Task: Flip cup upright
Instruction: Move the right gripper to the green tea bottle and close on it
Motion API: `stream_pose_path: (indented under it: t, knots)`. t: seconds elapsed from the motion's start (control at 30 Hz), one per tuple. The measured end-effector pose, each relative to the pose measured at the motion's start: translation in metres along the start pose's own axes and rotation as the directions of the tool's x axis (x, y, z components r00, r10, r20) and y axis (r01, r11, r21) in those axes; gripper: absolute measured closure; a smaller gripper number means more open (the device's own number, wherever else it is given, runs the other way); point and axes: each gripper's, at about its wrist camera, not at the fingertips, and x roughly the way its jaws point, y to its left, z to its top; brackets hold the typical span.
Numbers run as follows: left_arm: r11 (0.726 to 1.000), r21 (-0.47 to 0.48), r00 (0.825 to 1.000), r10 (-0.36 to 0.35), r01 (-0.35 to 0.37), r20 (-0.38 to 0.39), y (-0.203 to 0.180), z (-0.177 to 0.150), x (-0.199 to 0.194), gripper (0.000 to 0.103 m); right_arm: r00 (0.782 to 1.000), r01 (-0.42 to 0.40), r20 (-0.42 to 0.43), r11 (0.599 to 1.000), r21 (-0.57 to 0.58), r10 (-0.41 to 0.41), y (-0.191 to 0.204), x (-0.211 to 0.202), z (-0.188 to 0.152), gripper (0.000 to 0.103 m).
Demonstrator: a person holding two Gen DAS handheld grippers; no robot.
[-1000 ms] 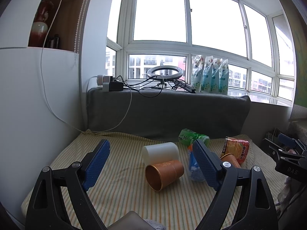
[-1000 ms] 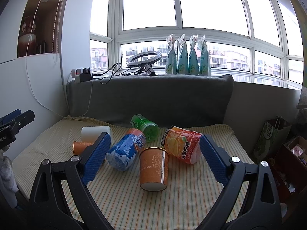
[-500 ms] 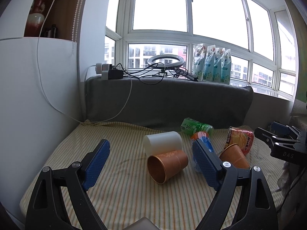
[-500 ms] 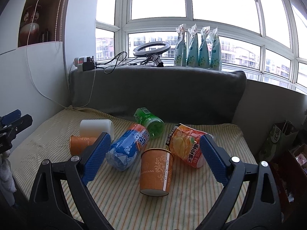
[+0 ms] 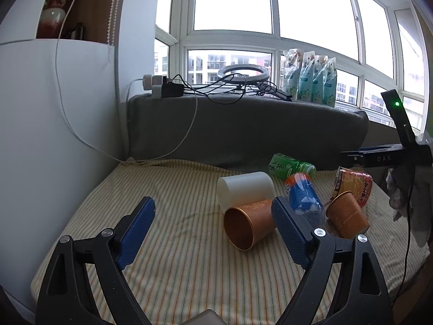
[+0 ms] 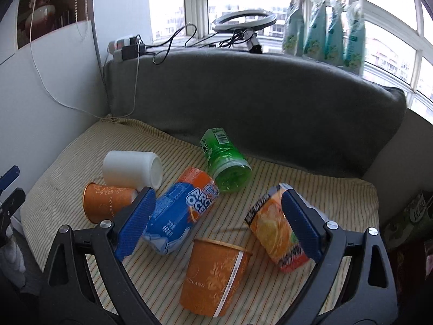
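The right gripper (image 6: 216,224) is dropping closer over the orange cup (image 6: 216,276), which is lying tipped on the striped cushion (image 6: 270,178) beside the blue bottle (image 6: 181,211); its fingers are spread wide, empty. The left gripper (image 5: 213,230), equally wide and empty, is nearing the second cup (image 5: 247,224). A grasp looks imminent.

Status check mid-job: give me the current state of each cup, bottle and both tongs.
Left tongs: open, empty.
Right tongs: open, empty.
Near orange cup: lying on its side.
Far orange cup: lying on its side.
White cup: lying on its side.
Green bottle: lying flat.
Blue bottle: lying flat.
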Motion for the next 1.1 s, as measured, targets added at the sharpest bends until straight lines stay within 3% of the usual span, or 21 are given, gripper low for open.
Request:
stream_pose_path:
  t: [0.2,0.53,0.9,1.1]
  knots:
    - [1.000,-0.018,1.000,-0.001,0.000,-0.023,0.006,-0.003,0.005,0.015,0.987,-0.056,-0.155,0.998,-0.041,0.049,-0.009,0.047,0.037,0.007]
    - [0.998,-0.045,0.998,0.038,-0.041,-0.050,0.023,-0.007,0.010,0.015,0.925,-0.091,-0.376,0.993,-0.071,0.058,-0.015,0.143,0.075,0.007]
    - [0.994,-0.068,0.995,0.079,-0.083,-0.062,0.039,-0.008,0.016,0.015,0.873,-0.130,-0.482,0.987,-0.093,0.070,-0.008,0.208,0.082,0.008]
    - [0.994,-0.068,0.995,0.078,-0.083,-0.064,0.041,-0.009,0.018,0.015,0.858,-0.129,-0.510,0.986,-0.107,0.057,0.001,0.225,0.082,0.012]
